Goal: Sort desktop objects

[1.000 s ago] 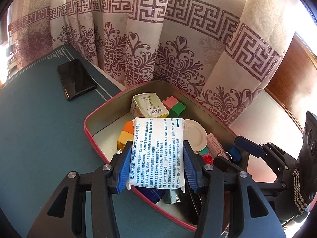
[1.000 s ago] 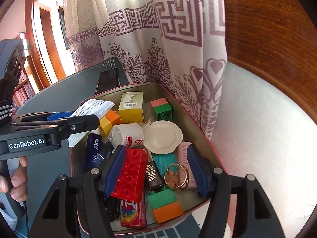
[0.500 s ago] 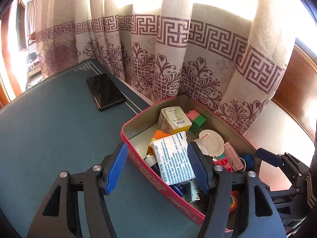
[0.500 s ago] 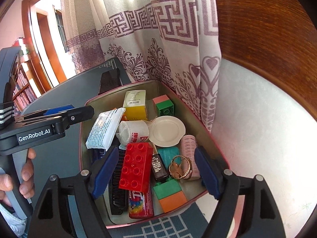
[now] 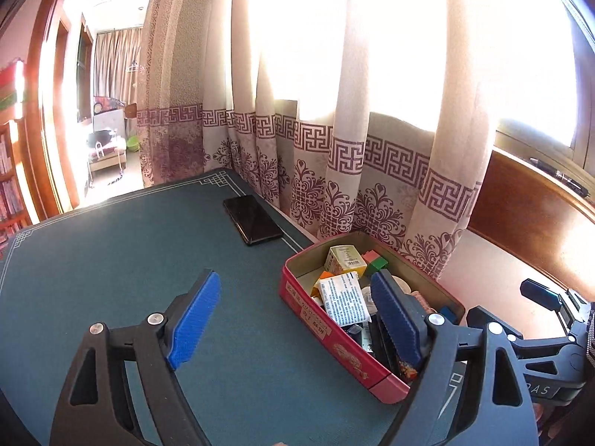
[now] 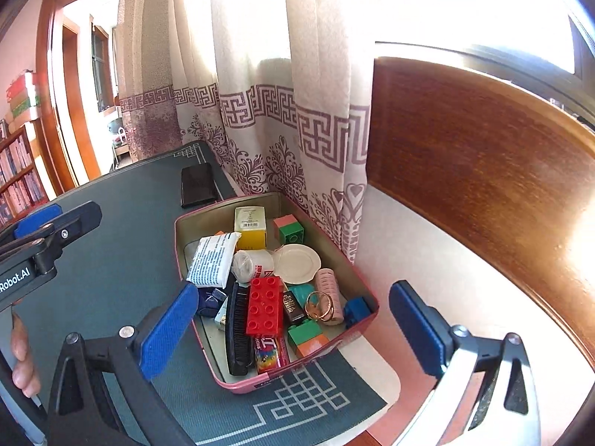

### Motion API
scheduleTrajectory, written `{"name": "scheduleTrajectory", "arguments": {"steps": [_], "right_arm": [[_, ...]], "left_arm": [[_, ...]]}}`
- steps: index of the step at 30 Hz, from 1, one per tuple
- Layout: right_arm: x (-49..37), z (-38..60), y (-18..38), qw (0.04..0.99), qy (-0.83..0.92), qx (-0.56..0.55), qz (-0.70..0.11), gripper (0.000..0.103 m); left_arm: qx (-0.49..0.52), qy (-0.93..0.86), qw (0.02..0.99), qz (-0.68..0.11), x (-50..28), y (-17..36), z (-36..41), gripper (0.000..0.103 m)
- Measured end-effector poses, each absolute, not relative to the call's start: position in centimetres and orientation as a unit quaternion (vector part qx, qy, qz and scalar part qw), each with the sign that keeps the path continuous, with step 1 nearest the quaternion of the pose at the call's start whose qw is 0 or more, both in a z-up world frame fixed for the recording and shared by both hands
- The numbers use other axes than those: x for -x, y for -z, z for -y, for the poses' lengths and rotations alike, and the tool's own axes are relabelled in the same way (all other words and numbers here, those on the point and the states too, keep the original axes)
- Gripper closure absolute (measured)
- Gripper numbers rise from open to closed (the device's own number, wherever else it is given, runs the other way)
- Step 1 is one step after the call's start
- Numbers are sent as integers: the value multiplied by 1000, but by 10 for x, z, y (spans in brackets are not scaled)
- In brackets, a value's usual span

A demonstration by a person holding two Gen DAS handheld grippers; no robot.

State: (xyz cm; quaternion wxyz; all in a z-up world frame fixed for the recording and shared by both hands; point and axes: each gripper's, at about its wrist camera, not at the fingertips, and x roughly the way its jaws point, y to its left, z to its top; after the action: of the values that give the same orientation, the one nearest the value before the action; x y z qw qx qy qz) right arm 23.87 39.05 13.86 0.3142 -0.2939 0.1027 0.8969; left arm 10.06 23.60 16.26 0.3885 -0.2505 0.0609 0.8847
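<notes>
Seen from the left wrist, the left gripper [image 5: 293, 316] has let go of the white packet [image 5: 344, 299] it pinched a second ago and pulled up and back, its jaws opening with nothing between them, while the packet now lies in the red tin [image 5: 334, 338] on the green table mat [image 5: 111, 260], well apart from the black phone [image 5: 253, 220]. From the right wrist, the right gripper [image 6: 293, 329] has likewise risen off the red brick [image 6: 264, 306], jaws opening and empty, and the brick lies in the tin [image 6: 297, 375] beside the black comb [image 6: 238, 332], with the packet [image 6: 212, 259] near the yellow box [image 6: 250, 226] and the white plate [image 6: 297, 263].
</notes>
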Motion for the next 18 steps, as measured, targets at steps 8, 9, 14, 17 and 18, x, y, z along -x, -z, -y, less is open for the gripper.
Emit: {"name": "scheduleTrajectory", "arguments": {"steps": [8,9,14,17,18], "right_arm": [[-266,-347,-172,309,-910,267,-75,0],[-270,-342,-177,313,-911,261,-66,0],[-290,-332,-194,320,-917,230,-65,0],[-298,-333,-196,317,-918,226,-70,0],[-298,-334,-194,320,-916,229,-70,0]], "left_arm": [[217,-908,354,-66,-141,-189,-201,11],[208,-911,351,-64,-146,-193,-197,11],[183,-919,346,-52,-166,-209,-184,6],[166,-921,348,-61,-181,-213,-185,3],[162,-921,349,-64,-185,-213,-186,2]]}}
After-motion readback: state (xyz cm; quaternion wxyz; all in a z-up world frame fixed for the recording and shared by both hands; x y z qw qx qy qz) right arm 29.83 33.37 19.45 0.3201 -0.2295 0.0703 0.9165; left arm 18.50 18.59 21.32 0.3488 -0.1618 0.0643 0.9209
